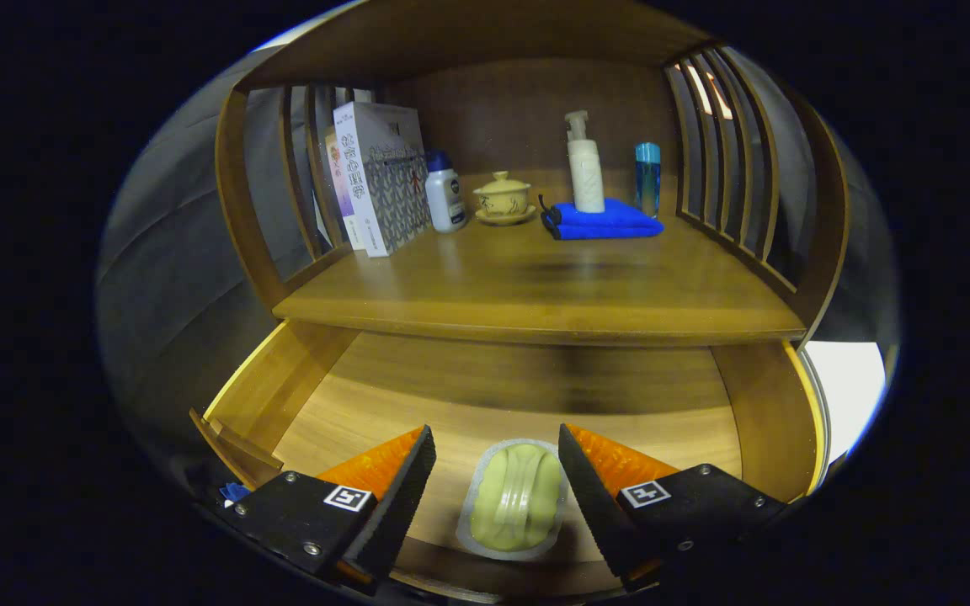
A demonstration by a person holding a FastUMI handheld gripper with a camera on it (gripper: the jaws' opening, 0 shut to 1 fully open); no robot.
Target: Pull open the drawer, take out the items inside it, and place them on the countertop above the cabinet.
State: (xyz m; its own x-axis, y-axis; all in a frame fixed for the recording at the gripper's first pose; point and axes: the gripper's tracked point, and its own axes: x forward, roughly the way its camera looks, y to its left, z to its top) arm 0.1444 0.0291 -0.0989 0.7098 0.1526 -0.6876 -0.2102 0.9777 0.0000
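The wooden drawer below the countertop stands pulled out. On its floor lies a pale green ridged item in a clear plastic tray, close to the drawer's front. My gripper hangs over it, open, with the item between the two fingers and a gap on each side. Neither finger touches it.
At the back of the countertop stand boxes, a white bottle with a blue cap, a lidded ceramic cup on a saucer, a pump bottle on a folded blue cloth, and a blue bottle. Slatted side walls flank the shelf.
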